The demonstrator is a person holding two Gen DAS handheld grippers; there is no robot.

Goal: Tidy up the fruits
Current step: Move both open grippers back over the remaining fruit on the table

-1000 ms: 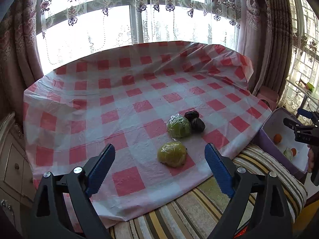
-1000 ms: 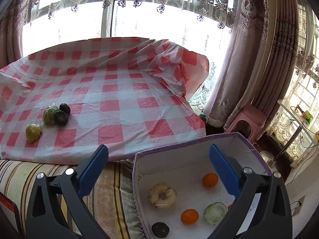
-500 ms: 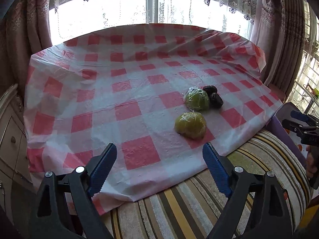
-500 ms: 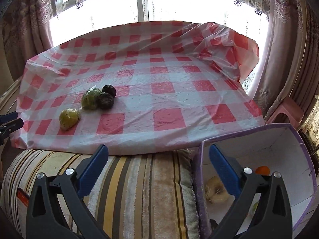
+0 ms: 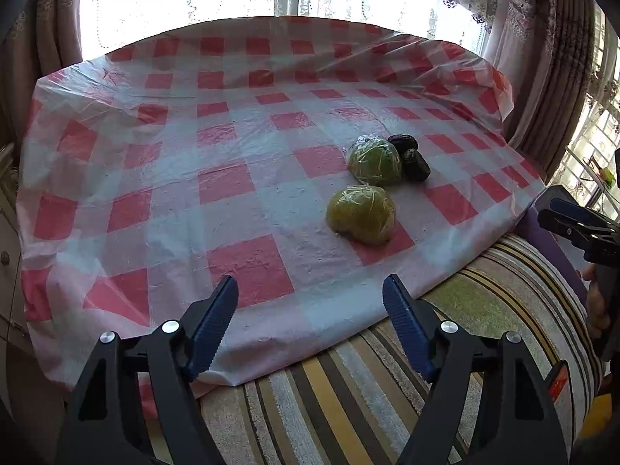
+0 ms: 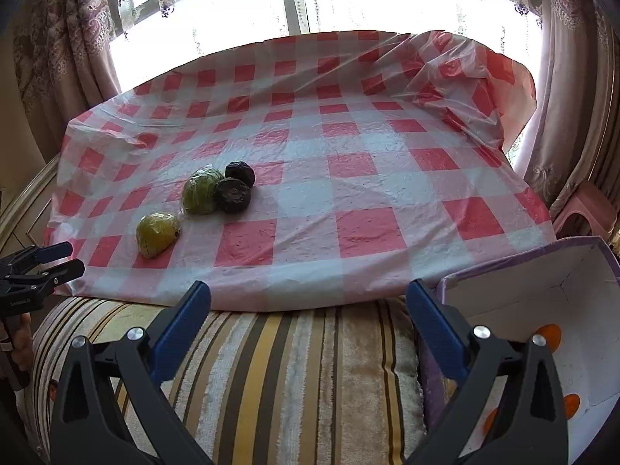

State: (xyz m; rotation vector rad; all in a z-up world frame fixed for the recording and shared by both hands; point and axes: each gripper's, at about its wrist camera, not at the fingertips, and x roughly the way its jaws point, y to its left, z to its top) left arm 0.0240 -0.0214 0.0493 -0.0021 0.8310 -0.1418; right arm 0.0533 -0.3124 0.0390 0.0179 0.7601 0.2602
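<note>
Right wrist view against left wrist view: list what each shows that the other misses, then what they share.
Only the right wrist view shows the inside of the purple-rimmed box with orange fruits, and a pink stool.

Only the left wrist view shows a drawer cabinet at the left edge.

Both show the checked cloth, the yellow-green wrapped fruit, the greener wrapped fruit, two dark fruits, the striped cushion, and both grippers, left gripper and right gripper, empty with jaws apart.
</note>
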